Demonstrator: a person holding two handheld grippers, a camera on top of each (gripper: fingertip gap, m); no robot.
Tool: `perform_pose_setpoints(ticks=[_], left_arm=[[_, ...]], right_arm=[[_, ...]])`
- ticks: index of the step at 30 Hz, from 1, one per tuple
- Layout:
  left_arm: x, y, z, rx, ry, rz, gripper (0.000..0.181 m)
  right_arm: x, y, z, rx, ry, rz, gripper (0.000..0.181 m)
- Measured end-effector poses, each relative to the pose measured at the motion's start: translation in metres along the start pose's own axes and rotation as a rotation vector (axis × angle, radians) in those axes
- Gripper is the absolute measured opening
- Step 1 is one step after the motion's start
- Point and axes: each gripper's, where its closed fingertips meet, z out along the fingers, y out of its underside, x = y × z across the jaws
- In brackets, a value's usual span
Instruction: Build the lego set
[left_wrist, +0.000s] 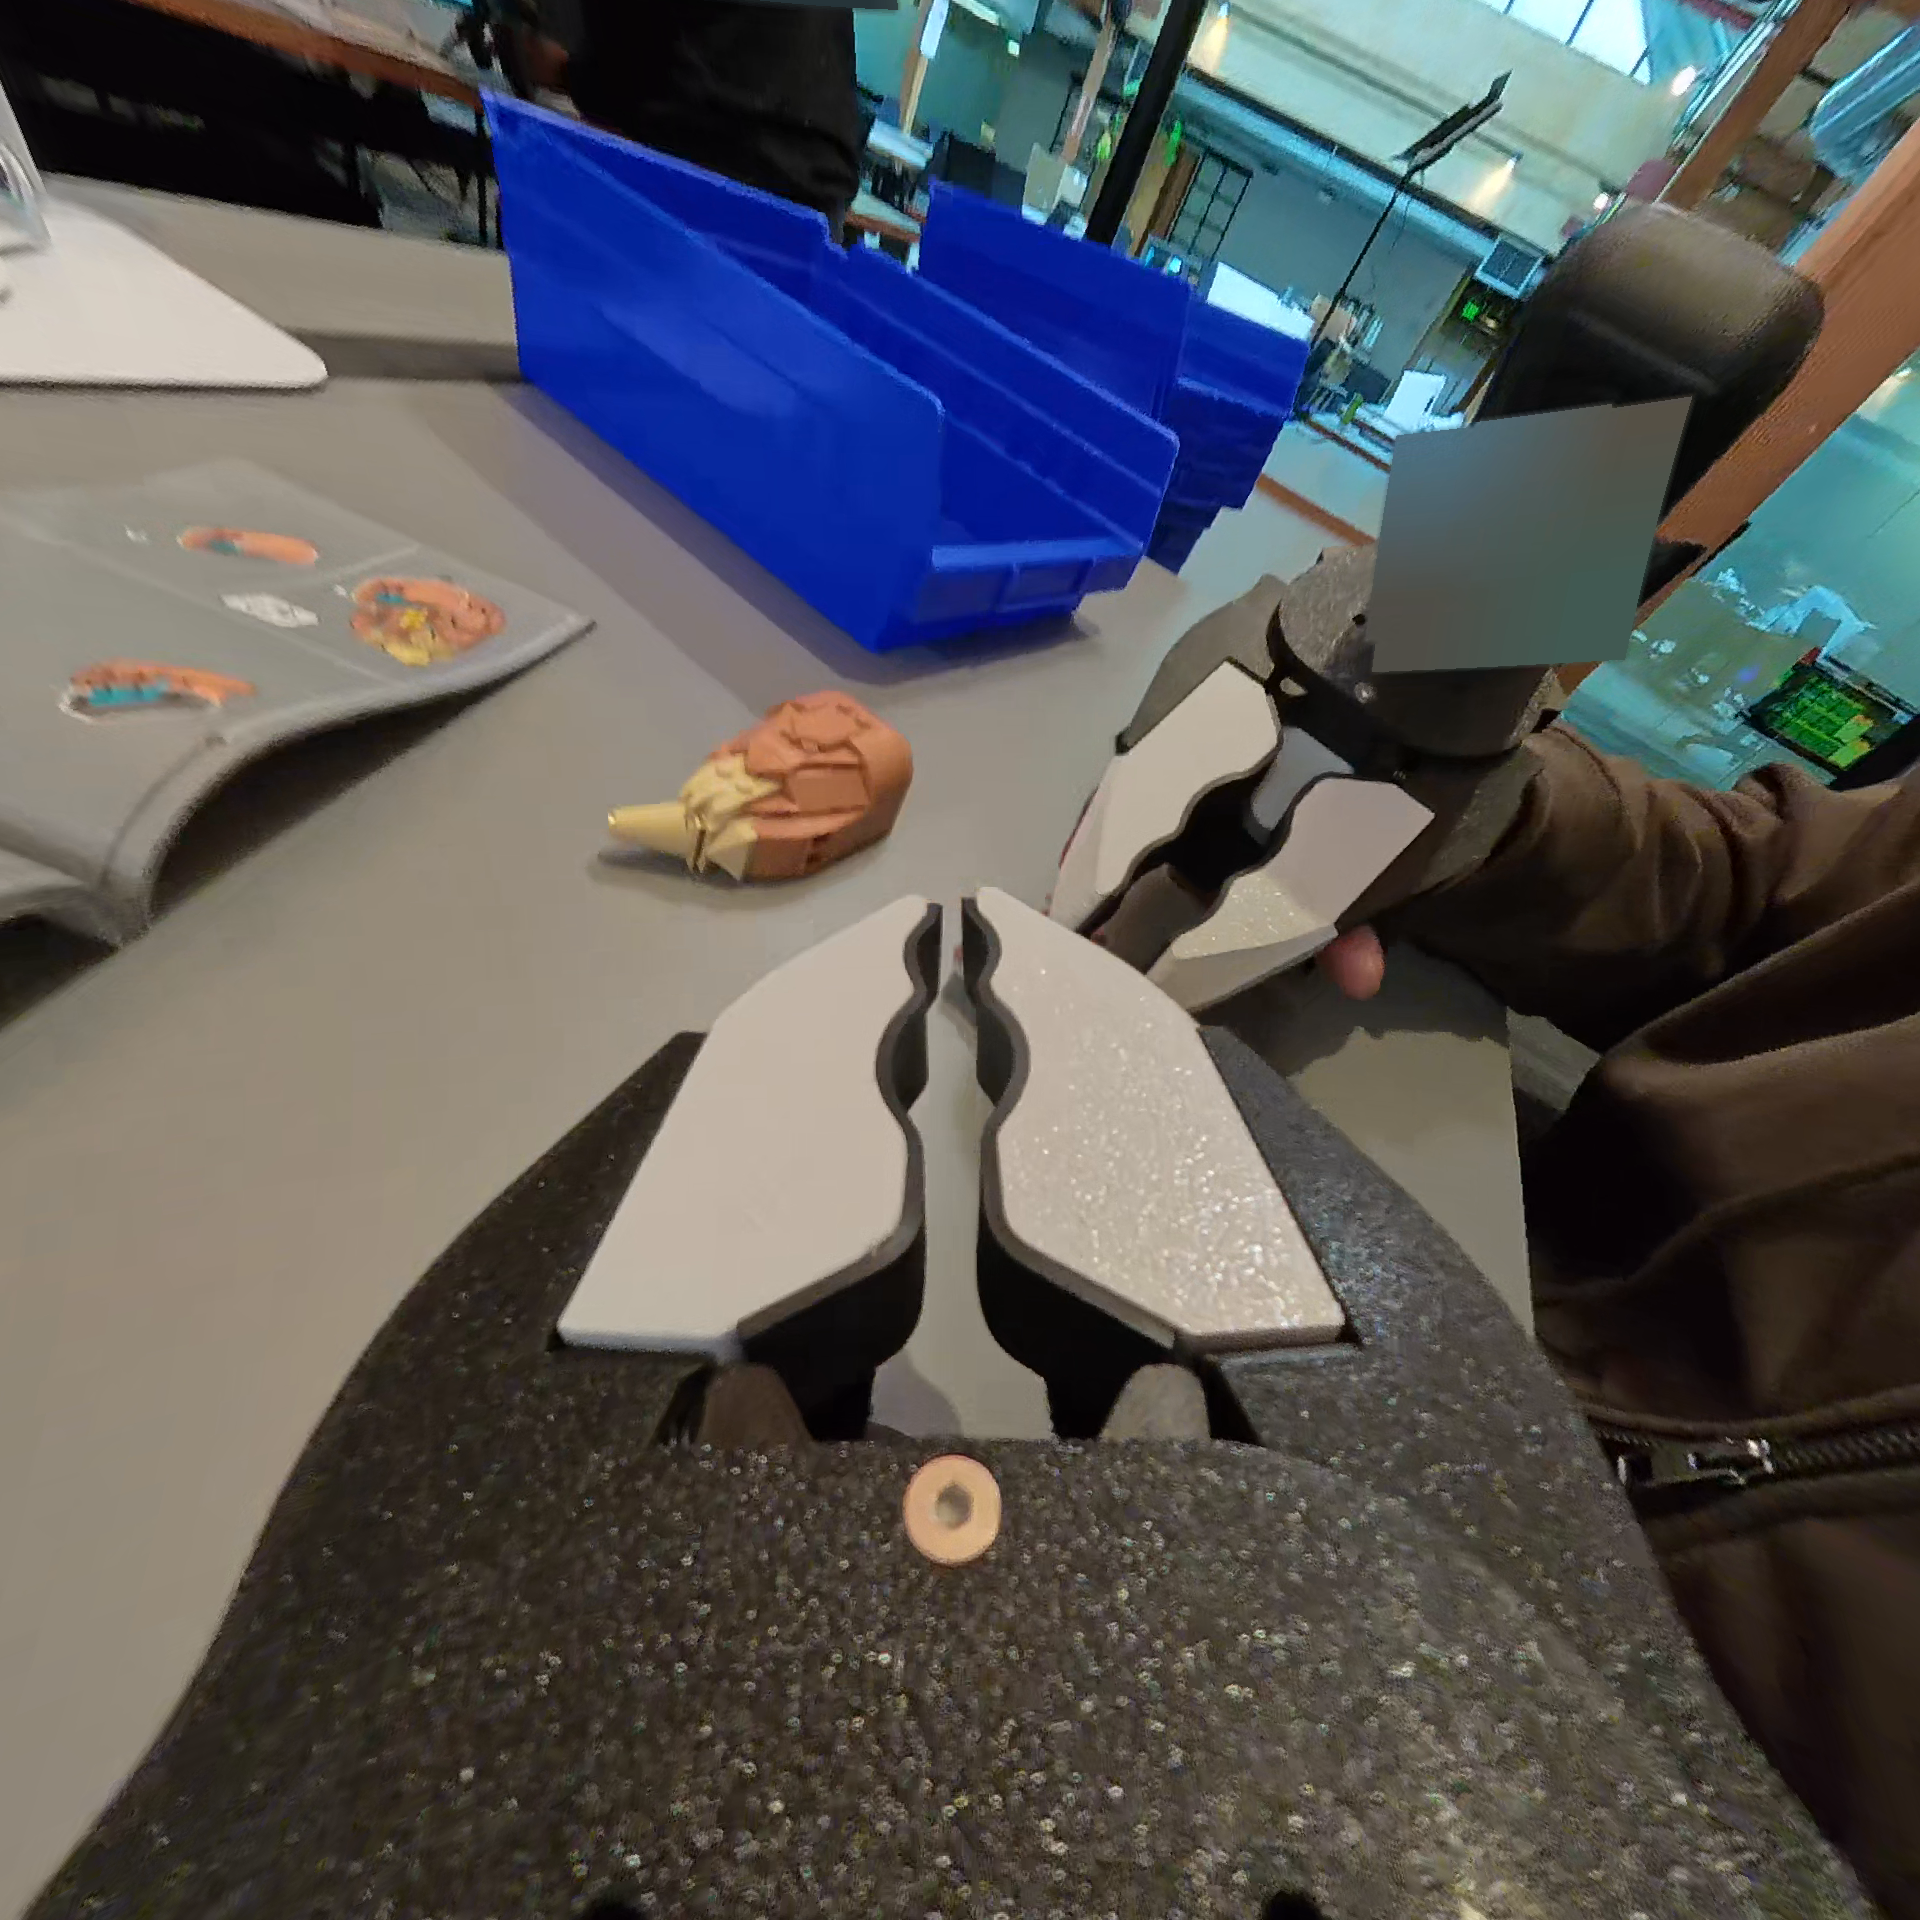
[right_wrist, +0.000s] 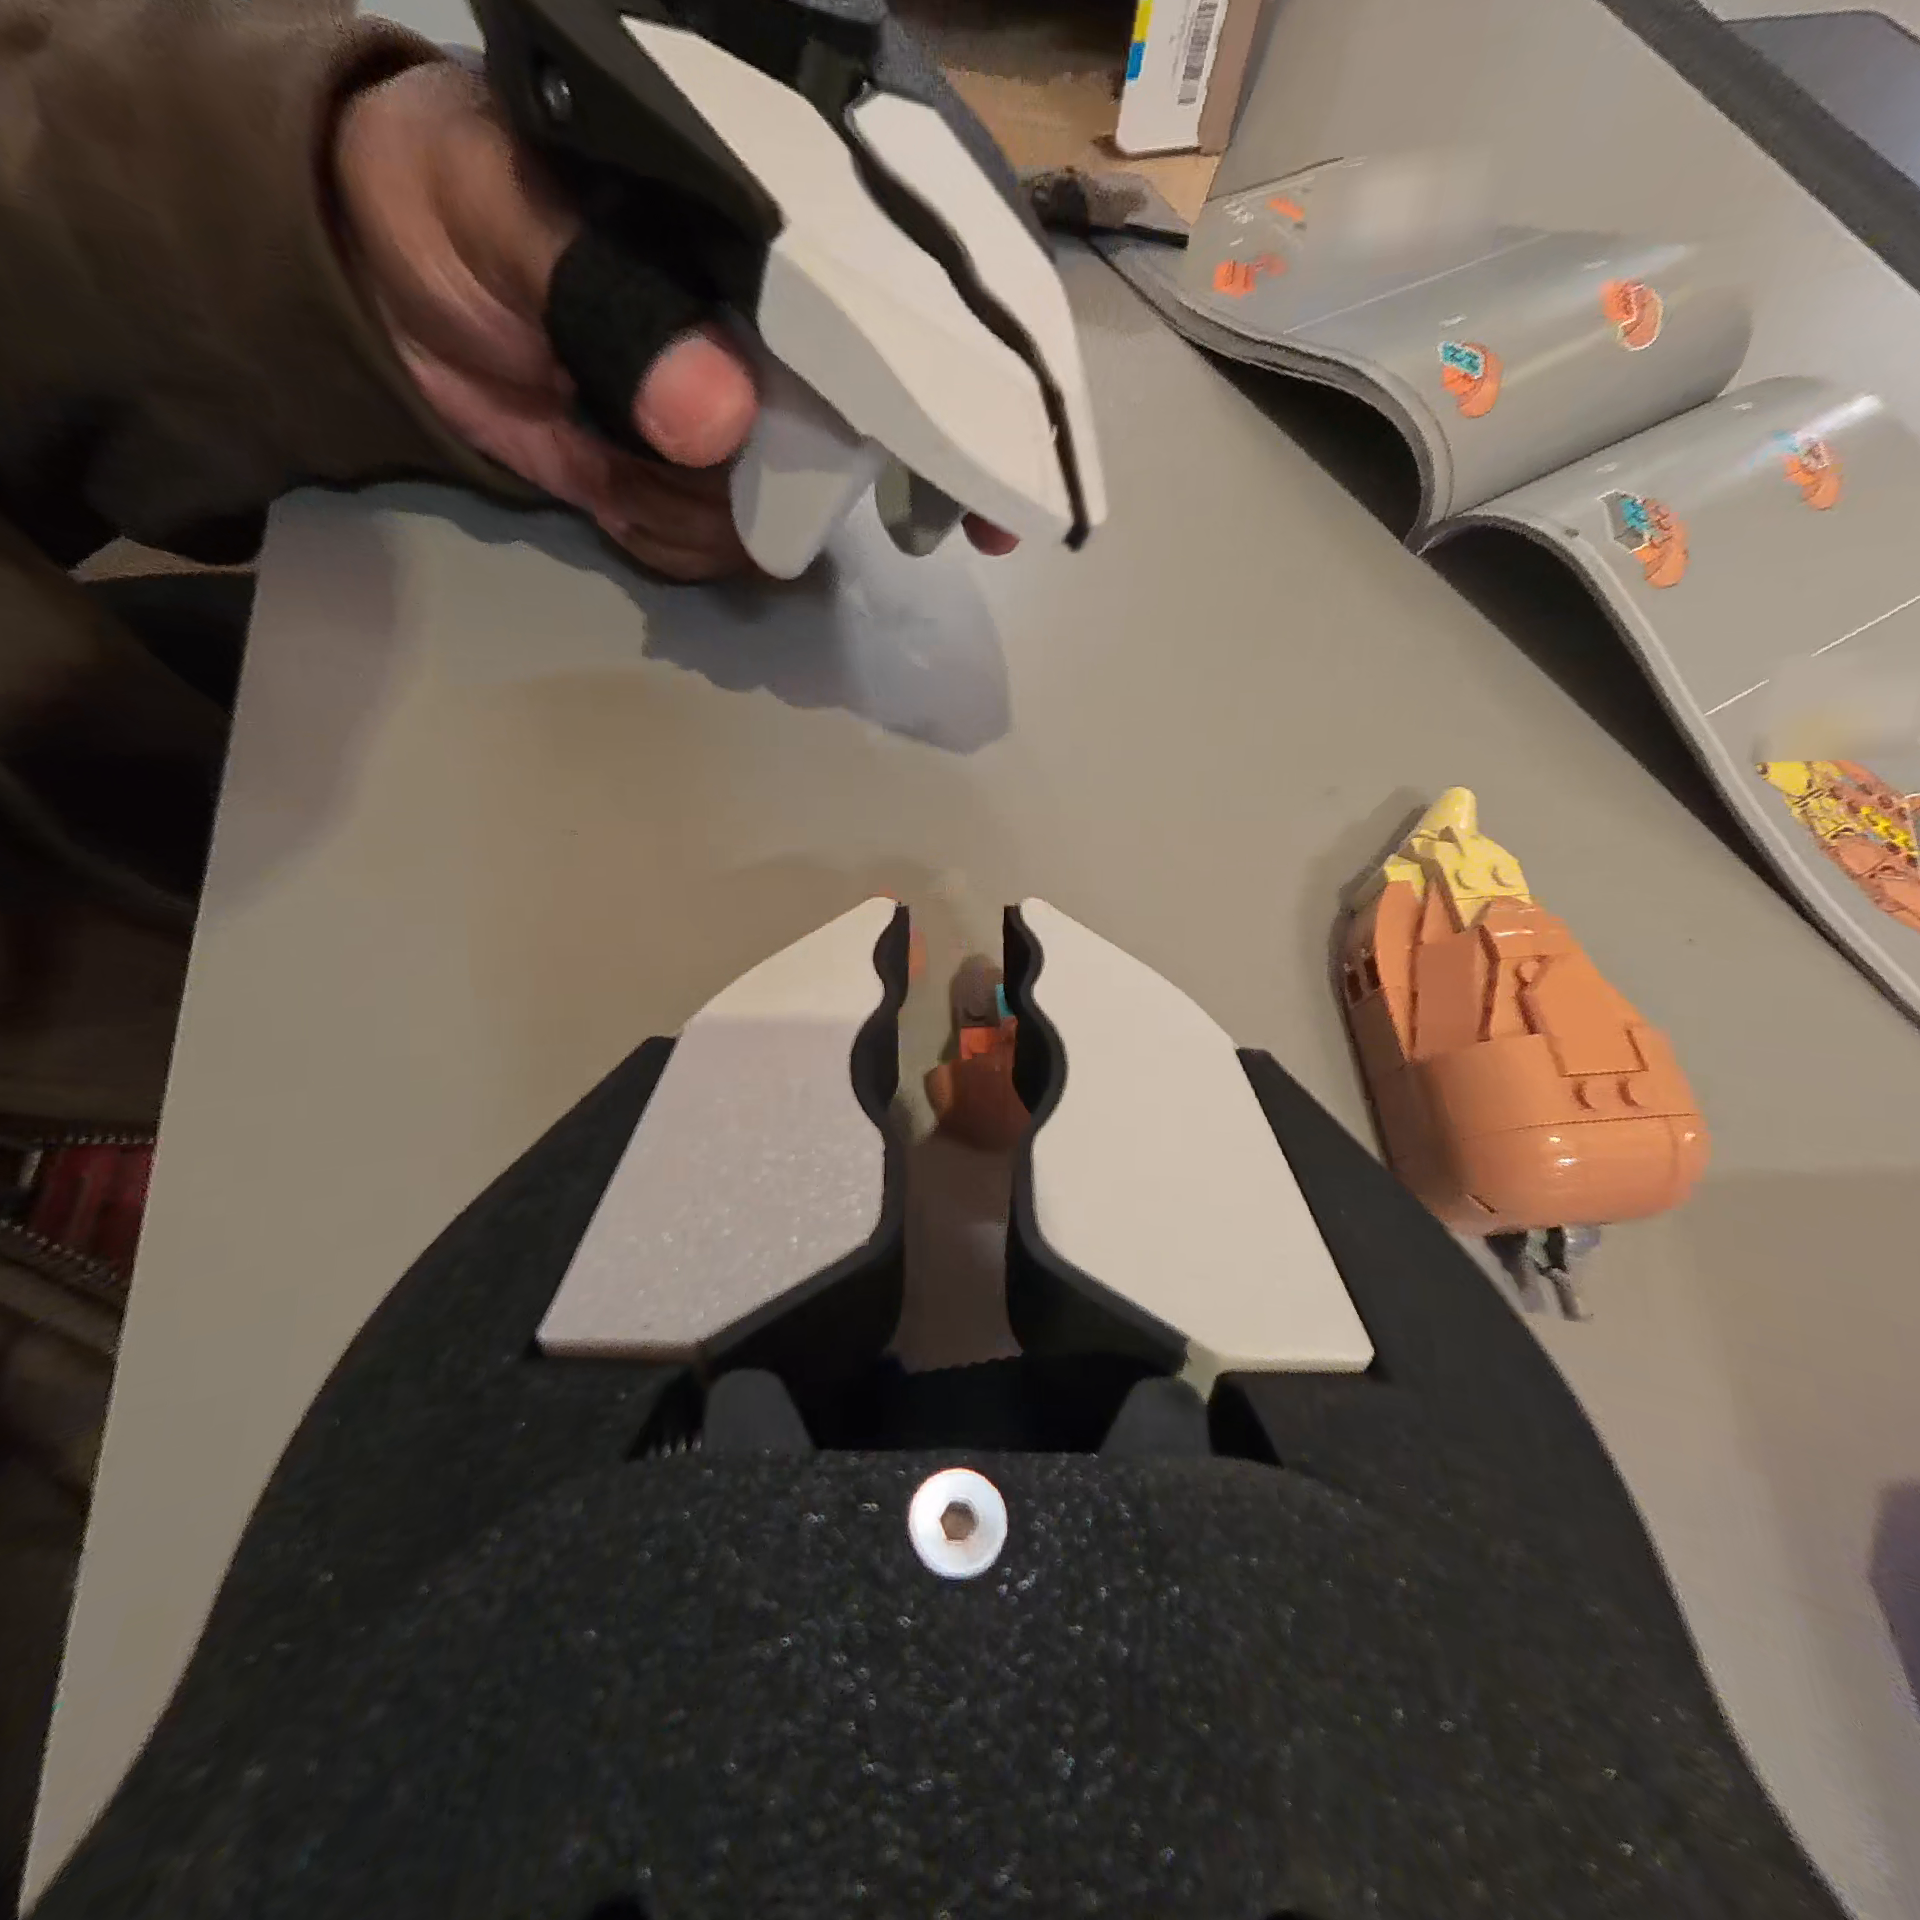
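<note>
a grey table (left_wrist: 312, 1039) in a large open hall carries everything here, with two blue bins (left_wrist: 790, 416) standing side by side at its far part and an open instruction booklet (left_wrist: 239, 644) lying to the left of them. between booklet and bins, nearer the camera, the partly built lego model (left_wrist: 779, 790), orange-brown with a tan pointed end, lies on its side on the table, apart from both tools. the left tongs (left_wrist: 945, 914) hover above the bare table with their jaws drawn almost together, only a thin slit between the tips and nothing seen in them. the right tongs (right_wrist: 961, 914) are narrowed around a small lego piece (right_wrist: 982, 1070), orange with a touch of teal and grey, gripped between the inner faces well behind the tips. in the right wrist view the model (right_wrist: 1507, 1060) lies just to the right of those tongs, and the left tongs (right_wrist: 1070, 509) point down from the upper left, held by a hand (right_wrist: 540, 353) in a brown sleeve.
</note>
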Motion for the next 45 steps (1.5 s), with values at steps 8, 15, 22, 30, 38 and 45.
perform_pose_setpoints(ticks=[8, 15, 22, 30, 38, 45], left_arm=[[-0.004, 0.027, -0.011, -0.154, -0.141, 0.059, 0.01], [0.028, 0.072, -0.042, -0.387, -0.161, 0.122, 0.024], [0.041, 0.099, -0.031, -0.515, -0.231, 0.219, 0.032], [0.048, 0.079, -0.021, -0.371, -0.098, 0.071, 0.016], [0.065, -0.005, -0.037, 0.135, 0.42, -0.423, 0.016], [0.061, -0.006, -0.029, 0.145, 0.419, -0.457, 0.016]], right_arm=[[-0.003, 0.005, 0.0, -0.03, 0.057, -0.048, 0.025], [-0.007, 0.017, -0.013, -0.057, 0.085, -0.041, 0.029], [0.019, 0.021, -0.022, -0.07, 0.104, -0.03, 0.035], [0.017, 0.018, -0.025, -0.024, 0.085, -0.04, 0.035], [0.021, 0.017, -0.032, 0.025, 0.066, -0.003, 0.035], [0.023, 0.026, -0.027, -0.036, 0.058, 0.001, 0.036]])
